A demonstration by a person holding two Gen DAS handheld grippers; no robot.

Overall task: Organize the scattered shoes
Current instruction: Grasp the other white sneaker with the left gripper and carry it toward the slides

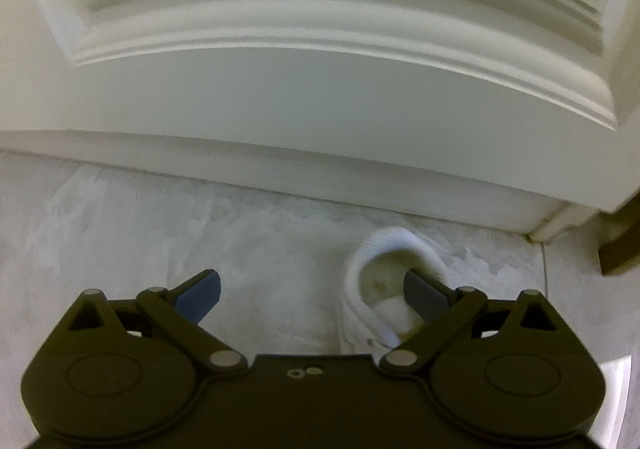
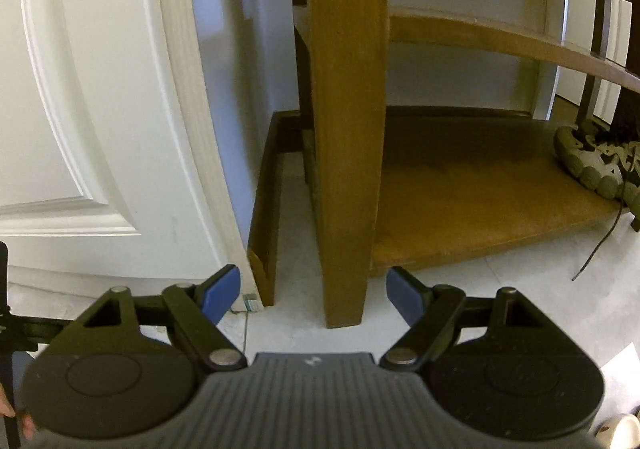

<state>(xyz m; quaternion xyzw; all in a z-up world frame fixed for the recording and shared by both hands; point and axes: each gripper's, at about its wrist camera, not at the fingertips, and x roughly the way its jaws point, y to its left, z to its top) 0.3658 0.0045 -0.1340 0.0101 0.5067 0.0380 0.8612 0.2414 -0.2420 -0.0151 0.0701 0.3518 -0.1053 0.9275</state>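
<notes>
Grasping step: left tool (image 1: 312,289) spread, right finger inside white shoe (image 1: 384,289) collar, shoe on floor (image 1: 140,229) by door (image 1: 280,97), not pinched. Right tool (image 2: 313,286) spread, empty, facing shelf (image 2: 480,201). Next: pinch collar, lift, carry to shelf.

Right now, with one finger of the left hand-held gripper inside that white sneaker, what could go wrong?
1. The left hand-held gripper only straddles the white sneaker collar wall; a thin, soft grip could slip when lifted.
2. The sneaker sits close to the white door, so swinging it could scuff the door.
</notes>
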